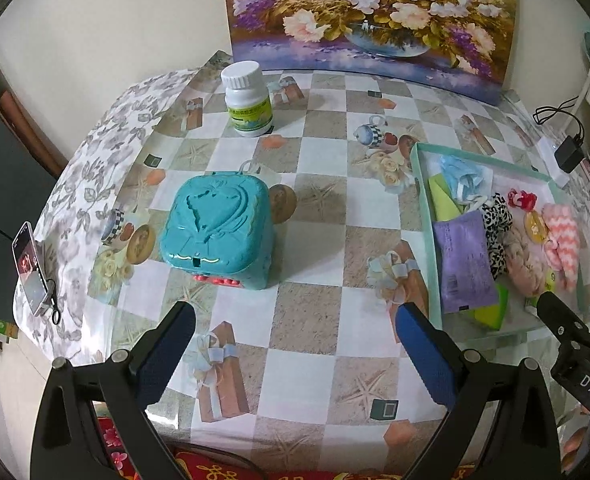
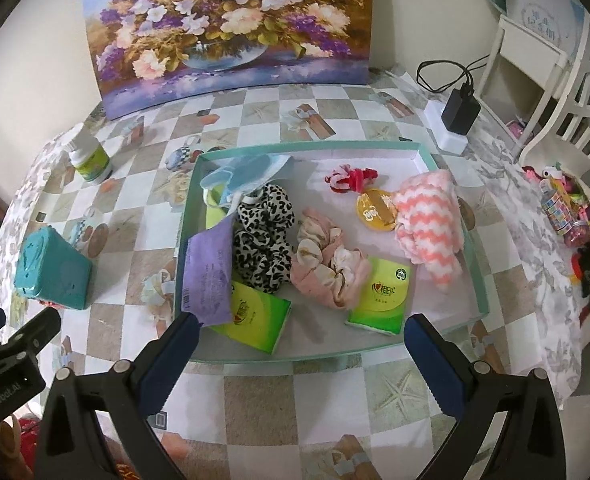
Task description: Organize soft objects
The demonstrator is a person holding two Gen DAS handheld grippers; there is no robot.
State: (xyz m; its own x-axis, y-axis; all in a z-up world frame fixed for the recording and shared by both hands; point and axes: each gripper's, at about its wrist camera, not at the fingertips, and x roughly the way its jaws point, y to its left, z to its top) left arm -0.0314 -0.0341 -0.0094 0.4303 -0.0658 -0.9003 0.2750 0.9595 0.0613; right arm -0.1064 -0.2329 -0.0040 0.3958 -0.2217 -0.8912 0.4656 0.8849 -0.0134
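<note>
The left gripper (image 1: 295, 344) hangs over the checked tablecloth (image 1: 315, 248) with its jaws spread wide and nothing between them. At its 11 o'clock sits a teal box (image 1: 217, 232), and farther off at 12 o'clock stands a white bottle (image 1: 247, 98) with a green label. A phone (image 1: 29, 268) leans at the table's edge around 9 o'clock.

The right gripper (image 2: 301, 340) also has its jaws wide apart and empty, poised just short of the near rim of a shallow tray (image 2: 447, 330). The soft things lie inside that tray: a leopard scrunchie (image 2: 265, 236) at 11 o'clock, touching a pink scrunchie (image 2: 327, 268) at 12 o'clock; a pink-and-white zigzag cloth (image 2: 429, 228) at 1 o'clock; a blue face mask (image 2: 243, 178) in the far left corner; a small red hair tie (image 2: 349, 180) near the far side. A purple packet (image 2: 211, 276) leans on the left wall, overlapping one green tissue pack (image 2: 255, 322); another tissue pack (image 2: 383, 300) lies partly under the pink scrunchie. A round yellow badge (image 2: 377, 208) touches the zigzag cloth. A flower painting (image 2: 227, 24) stands against the wall behind.
</note>
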